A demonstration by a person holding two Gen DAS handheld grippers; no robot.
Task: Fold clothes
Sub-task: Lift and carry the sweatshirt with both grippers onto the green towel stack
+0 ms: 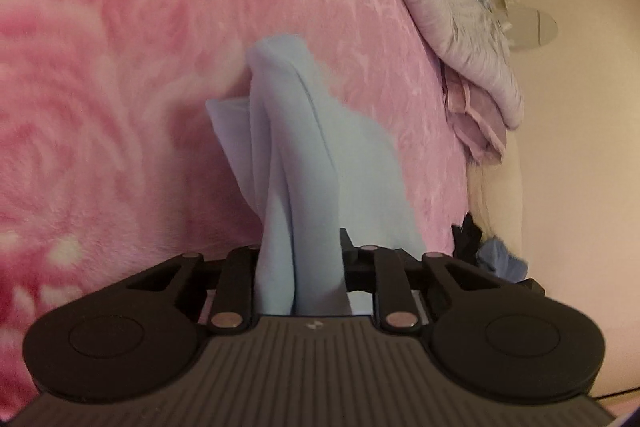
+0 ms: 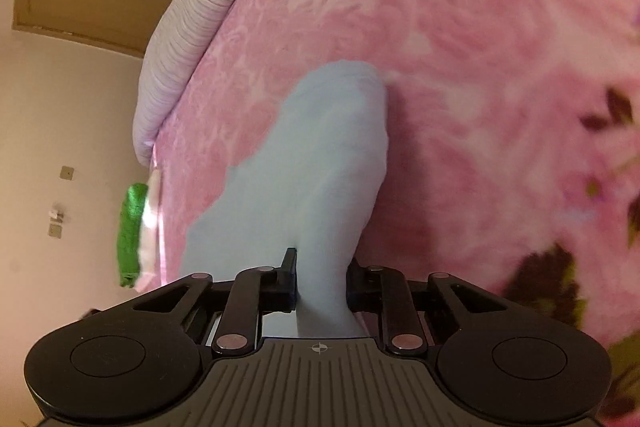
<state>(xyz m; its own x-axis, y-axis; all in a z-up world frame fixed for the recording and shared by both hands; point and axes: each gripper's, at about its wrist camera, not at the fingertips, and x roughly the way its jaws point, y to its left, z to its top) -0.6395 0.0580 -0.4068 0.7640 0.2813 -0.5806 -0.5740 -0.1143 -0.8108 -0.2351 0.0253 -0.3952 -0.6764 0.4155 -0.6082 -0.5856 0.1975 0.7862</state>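
Pale blue garment (image 1: 320,155) hangs bunched at frame centre over the pink bed (image 1: 120,67); left tool (image 1: 302,259) and right tool (image 2: 322,279) each clamp it. We judge folding barely begun.

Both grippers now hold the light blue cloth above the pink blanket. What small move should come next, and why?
Probably lift both hands a little and draw them apart. The left gripper and the right gripper are each shut on a bunched part of the light blue cloth, which hangs in folds over the pink blanket. Spreading it should flatten it before any fold.
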